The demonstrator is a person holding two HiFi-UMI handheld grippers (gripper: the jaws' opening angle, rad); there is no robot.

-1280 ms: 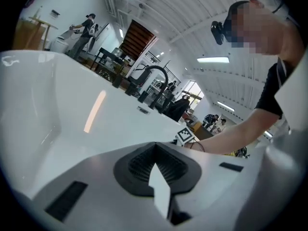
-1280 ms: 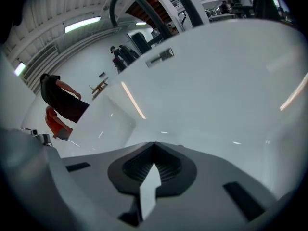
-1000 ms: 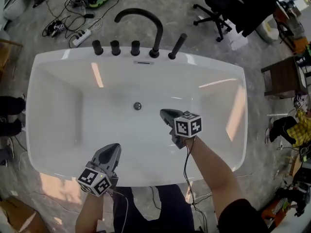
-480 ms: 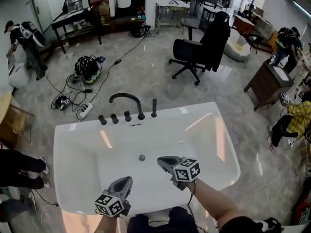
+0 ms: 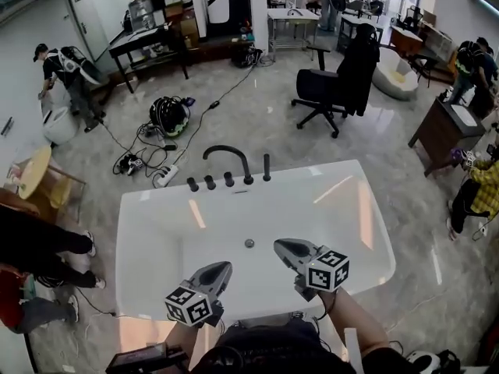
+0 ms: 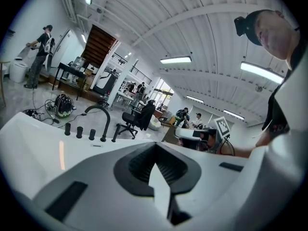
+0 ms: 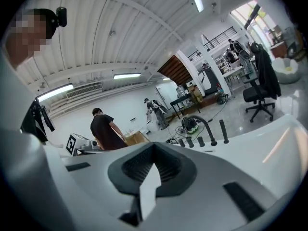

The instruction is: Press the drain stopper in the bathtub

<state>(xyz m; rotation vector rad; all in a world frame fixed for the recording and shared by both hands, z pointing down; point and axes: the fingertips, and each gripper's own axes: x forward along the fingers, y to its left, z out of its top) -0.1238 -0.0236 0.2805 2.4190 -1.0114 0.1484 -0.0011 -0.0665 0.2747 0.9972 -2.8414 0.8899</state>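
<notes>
White rectangular bathtub (image 5: 168, 244): small round metal drain stopper (image 5: 249, 243) at centre of tub floor. Right gripper (image 5: 279, 246) just right of stopper, not touching it, jaws together, empty. Left gripper (image 5: 224, 266) over near rim, jaws together, empty. Black curved faucet (image 5: 228, 156) at far rim.
</notes>
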